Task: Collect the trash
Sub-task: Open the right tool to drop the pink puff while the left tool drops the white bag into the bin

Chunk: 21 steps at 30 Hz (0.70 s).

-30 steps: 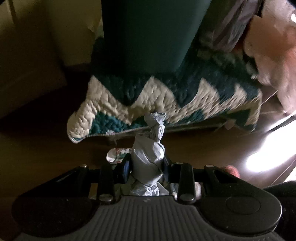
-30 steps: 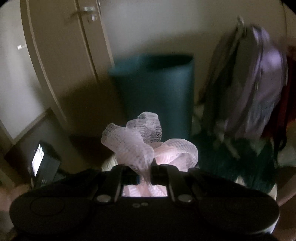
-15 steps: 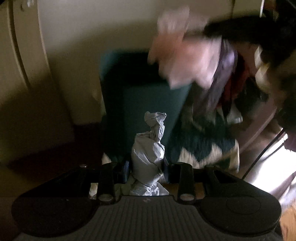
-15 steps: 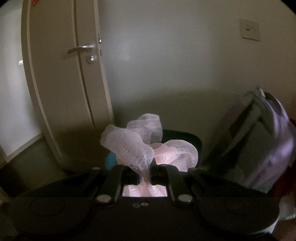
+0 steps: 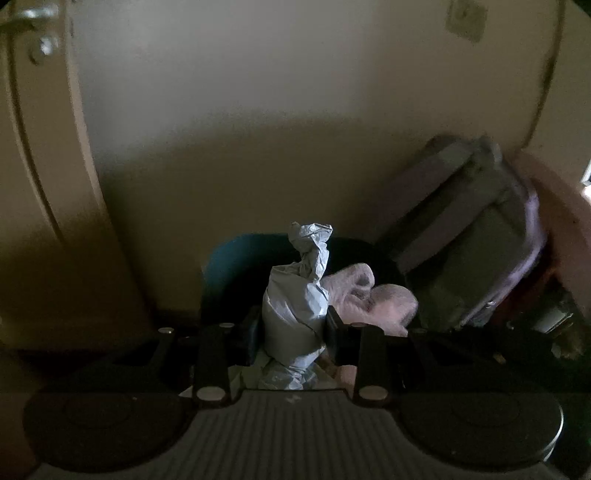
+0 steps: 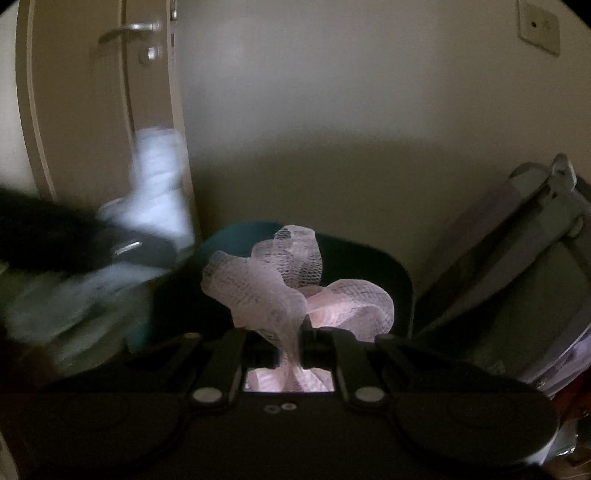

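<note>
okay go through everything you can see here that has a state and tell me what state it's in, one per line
left gripper: shut on the crumpled paper.
crumpled paper: twisted, upright between the jaws.
right gripper: shut on the pink mesh.
pink mesh: bunched, held over the bin.
teal bin: upright, no lid; contents cannot be seen.
door: looks shut, handle level.
backpack: leaning against the wall beside the bin.

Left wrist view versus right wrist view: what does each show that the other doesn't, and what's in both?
Only the left wrist view shows the left gripper shut on the crumpled grey paper sharply. Only the right wrist view shows the right gripper shut on the pink mesh up close, and the door handle clearly. Both show the teal bin, the grey backpack, the wall plate, both pieces of trash.
</note>
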Each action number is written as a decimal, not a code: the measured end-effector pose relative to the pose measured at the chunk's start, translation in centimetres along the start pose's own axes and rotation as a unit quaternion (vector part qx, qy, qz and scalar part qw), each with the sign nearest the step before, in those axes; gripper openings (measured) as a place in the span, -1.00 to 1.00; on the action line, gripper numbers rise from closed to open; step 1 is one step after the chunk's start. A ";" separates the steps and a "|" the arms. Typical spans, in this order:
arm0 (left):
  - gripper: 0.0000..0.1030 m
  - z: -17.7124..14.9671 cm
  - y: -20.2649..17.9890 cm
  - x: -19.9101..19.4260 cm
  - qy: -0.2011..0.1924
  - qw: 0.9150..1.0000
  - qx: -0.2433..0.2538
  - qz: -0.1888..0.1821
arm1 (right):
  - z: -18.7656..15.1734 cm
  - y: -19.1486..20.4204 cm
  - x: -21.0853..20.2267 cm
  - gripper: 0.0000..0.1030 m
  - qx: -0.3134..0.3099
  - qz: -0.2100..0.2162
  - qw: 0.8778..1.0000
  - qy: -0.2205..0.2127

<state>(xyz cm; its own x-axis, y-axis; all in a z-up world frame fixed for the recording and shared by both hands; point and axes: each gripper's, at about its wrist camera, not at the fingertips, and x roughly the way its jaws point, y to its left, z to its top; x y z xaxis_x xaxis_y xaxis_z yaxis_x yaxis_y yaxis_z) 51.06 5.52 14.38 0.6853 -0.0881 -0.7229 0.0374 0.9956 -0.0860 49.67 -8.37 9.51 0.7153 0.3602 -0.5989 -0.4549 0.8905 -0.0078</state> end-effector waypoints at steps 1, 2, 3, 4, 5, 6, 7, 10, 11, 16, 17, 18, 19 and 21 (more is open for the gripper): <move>-0.34 0.2 0.0 1.3 0.010 1.000 -0.001 0.006 | -0.1 0.0 0.3 -0.86 0.000 0.002 1.000 0.005; -0.34 0.2 -0.1 2.7 0.022 1.000 -0.005 0.013 | -0.2 -0.1 0.6 -0.86 -0.002 0.002 1.000 0.010; -0.34 0.3 -0.3 4.2 0.039 0.999 -0.004 0.017 | -0.3 0.0 0.9 -0.87 -0.006 0.003 1.000 0.014; -0.34 0.3 -0.6 5.4 0.052 0.998 -0.003 0.020 | -0.3 0.2 1.2 -0.87 -0.012 0.004 1.000 0.019; -0.34 0.3 -0.7 6.3 0.061 0.998 -0.005 0.026 | -0.3 0.1 1.4 -0.87 -0.016 0.004 1.000 0.026; -0.34 0.2 -0.7 7.2 0.069 0.997 -0.007 0.029 | -0.5 0.1 1.7 -0.86 -0.018 0.004 0.999 0.031; -0.34 0.2 -0.7 8.0 0.078 0.997 -0.007 0.028 | -0.6 0.1 2.0 -0.85 -0.020 0.004 0.999 0.037; -0.33 0.0 -0.9 10.4 0.114 0.993 -0.009 0.028 | -1.2 -0.2 2.8 -0.80 -0.022 0.004 0.998 0.052; -0.33 -0.1 -0.9 10.9 0.121 0.992 -0.009 0.028 | -1.4 -0.3 2.8 -0.76 -0.023 0.006 0.998 0.053; -0.10 -0.3 -0.8 12.5 0.138 0.990 -0.027 0.025 | -1.5 -0.2 2.9 -0.51 -0.027 0.021 0.998 0.060; 0.01 -0.2 -0.9 12.5 0.137 0.990 -0.031 0.022 | -1.6 -0.1 2.8 -0.45 -0.030 0.020 0.997 0.061; 0.23 -0.3 -0.8 12.4 0.132 0.990 -0.034 0.020 | -1.6 0.0 2.6 -0.32 -0.031 0.022 0.997 0.060; 0.36 -0.4 -0.8 12.1 0.126 0.991 -0.037 0.016 | -1.6 0.1 2.2 -0.20 -0.028 0.021 0.998 0.056; 0.37 -0.7 -0.6 11.0 0.115 0.993 -0.041 0.006 | -1.7 0.0 1.4 -0.09 -0.021 0.021 0.998 0.046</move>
<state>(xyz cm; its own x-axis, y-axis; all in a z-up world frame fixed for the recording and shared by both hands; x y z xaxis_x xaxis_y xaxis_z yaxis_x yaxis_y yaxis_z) 58.08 3.93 5.99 0.5006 -0.0910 -0.8609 -0.0347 0.9916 -0.1250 49.80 -8.31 7.30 0.6435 0.3683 -0.6710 -0.5075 0.8615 -0.0138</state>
